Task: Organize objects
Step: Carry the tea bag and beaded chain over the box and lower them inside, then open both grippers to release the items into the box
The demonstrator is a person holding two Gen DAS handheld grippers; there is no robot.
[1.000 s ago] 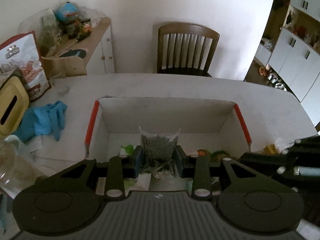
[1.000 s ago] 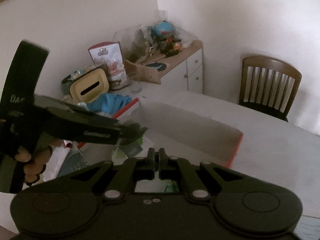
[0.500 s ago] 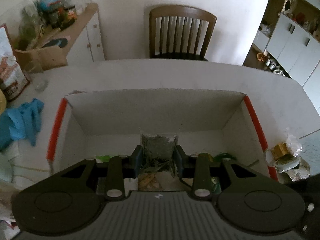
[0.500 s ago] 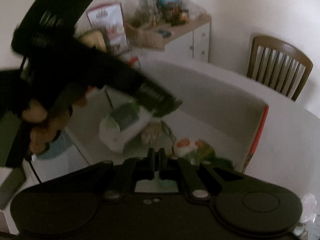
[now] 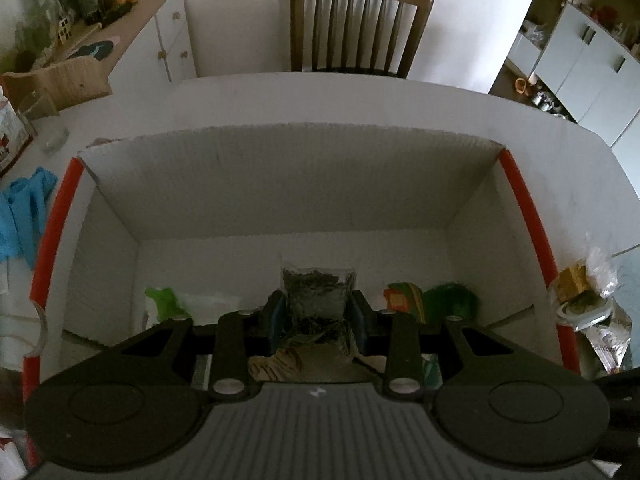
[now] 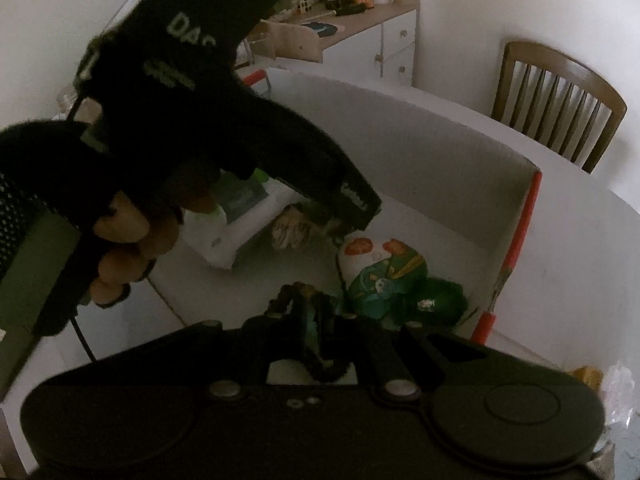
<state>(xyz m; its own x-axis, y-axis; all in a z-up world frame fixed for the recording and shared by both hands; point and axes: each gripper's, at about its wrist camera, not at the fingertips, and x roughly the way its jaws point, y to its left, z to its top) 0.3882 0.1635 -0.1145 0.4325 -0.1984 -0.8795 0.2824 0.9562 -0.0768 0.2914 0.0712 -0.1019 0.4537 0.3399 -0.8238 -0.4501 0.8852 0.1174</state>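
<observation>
My left gripper (image 5: 318, 316) is shut on a clear bag of dried green herbs (image 5: 318, 294) and holds it low inside a white cardboard box (image 5: 288, 184) with red side edges. Green and orange packets (image 5: 424, 300) and a white pack (image 5: 192, 304) lie on the box floor. In the right wrist view my right gripper (image 6: 314, 320) is shut and empty above the box (image 6: 440, 184), near a green and white packet (image 6: 384, 268). The left gripper body and the hand (image 6: 132, 236) holding it fill the left of that view.
A wooden chair (image 5: 360, 28) stands behind the white table (image 5: 560, 168). A blue cloth (image 5: 24, 212) and a glass (image 5: 52, 132) lie left of the box. Wrapped items (image 5: 588, 296) sit at its right. A cluttered sideboard (image 5: 132, 32) stands at the far left.
My left gripper has moved forward and down into the box with the herb bag. My right gripper has moved over the box, and the left gripper now looms closer in its view.
</observation>
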